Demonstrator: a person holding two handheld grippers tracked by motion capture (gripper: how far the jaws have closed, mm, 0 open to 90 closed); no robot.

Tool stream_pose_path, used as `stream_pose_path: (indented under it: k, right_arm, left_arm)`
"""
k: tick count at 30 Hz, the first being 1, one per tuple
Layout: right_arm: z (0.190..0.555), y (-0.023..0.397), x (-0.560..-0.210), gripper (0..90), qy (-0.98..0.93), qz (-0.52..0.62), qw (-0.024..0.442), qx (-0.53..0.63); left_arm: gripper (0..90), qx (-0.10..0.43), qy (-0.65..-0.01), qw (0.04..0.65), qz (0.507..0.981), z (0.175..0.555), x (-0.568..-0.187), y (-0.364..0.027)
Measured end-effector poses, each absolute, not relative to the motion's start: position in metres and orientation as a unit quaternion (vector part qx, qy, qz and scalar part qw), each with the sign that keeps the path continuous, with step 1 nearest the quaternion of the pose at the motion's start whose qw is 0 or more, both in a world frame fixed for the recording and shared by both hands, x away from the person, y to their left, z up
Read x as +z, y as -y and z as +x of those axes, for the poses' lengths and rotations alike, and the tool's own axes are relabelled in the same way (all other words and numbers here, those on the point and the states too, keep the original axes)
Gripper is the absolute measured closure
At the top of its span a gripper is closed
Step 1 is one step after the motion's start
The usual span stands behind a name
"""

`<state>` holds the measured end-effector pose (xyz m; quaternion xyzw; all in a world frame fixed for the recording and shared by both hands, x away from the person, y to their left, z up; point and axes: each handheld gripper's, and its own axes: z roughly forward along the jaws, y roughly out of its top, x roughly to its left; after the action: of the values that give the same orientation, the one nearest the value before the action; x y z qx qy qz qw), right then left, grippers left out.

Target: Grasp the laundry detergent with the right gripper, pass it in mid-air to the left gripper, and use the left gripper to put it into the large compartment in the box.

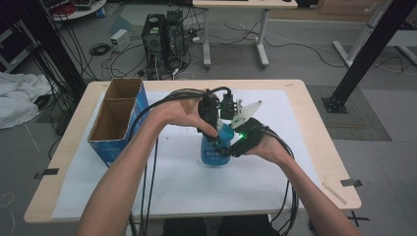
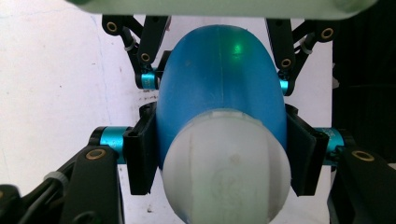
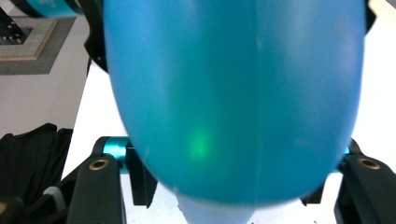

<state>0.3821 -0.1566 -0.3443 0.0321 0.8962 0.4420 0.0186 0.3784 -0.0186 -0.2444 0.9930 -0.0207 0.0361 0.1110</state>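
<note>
A blue plastic bottle stands upright on the white sheet near the table's middle. In the left gripper view I look down on its white cap and its blue shoulder. My left gripper comes from above, and its black pads press the bottle's sides just under the cap. My right gripper reaches in from the right, showing a green light, and is shut on the blue body. Its jaws also show farther down the bottle in the left gripper view.
An open cardboard box with blue sides stands at the table's left. A white sheet covers most of the wooden tabletop. Black cables trail from both grippers toward the near edge. Computer towers stand on the floor beyond.
</note>
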Motion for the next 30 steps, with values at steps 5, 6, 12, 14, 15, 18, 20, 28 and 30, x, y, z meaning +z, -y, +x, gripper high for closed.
stream_pose_path:
  k: [5,6,12,14,15,18,20,28,30]
  right_arm:
    - [0.382,0.156,-0.346,31.4,-0.897,0.037,0.018,0.439]
    - [0.383,0.156,-0.346,30.6,-0.898,0.038,0.018,0.439]
    - [0.382,0.157,-0.346,27.0,-0.898,0.042,0.013,0.438]
    - [0.381,0.157,-0.346,26.9,-0.899,0.037,0.010,0.437]
    - [0.381,0.157,-0.346,26.5,-0.899,0.037,0.009,0.437]
    - [0.381,0.157,-0.346,23.1,-0.899,0.040,0.011,0.435]
    - [0.381,0.157,-0.346,23.1,-0.901,0.041,0.010,0.433]
    - [0.377,0.165,-0.344,22.7,-0.907,0.048,0.018,0.419]
    - [0.376,0.169,-0.342,22.6,-0.910,0.053,0.018,0.411]
  left_arm:
    - [38.3,0.037,0.022,0.112,0.993,0.377,-0.244,0.018]
    - [38.3,0.037,0.023,0.113,0.993,0.377,-0.244,0.018]
    - [38.2,0.034,0.022,0.113,0.993,0.377,-0.244,0.018]
    - [38.2,0.035,0.023,0.111,0.993,0.377,-0.244,0.018]
    - [38.2,0.035,0.022,0.111,0.993,0.378,-0.244,0.017]
    - [38.2,0.033,0.023,0.110,0.993,0.378,-0.244,0.016]
    - [38.2,0.033,0.022,0.111,0.993,0.377,-0.243,0.016]
    - [38.2,0.034,0.015,0.113,0.993,0.377,-0.238,0.009]
    - [38.2,0.034,0.011,0.114,0.993,0.378,-0.236,0.007]
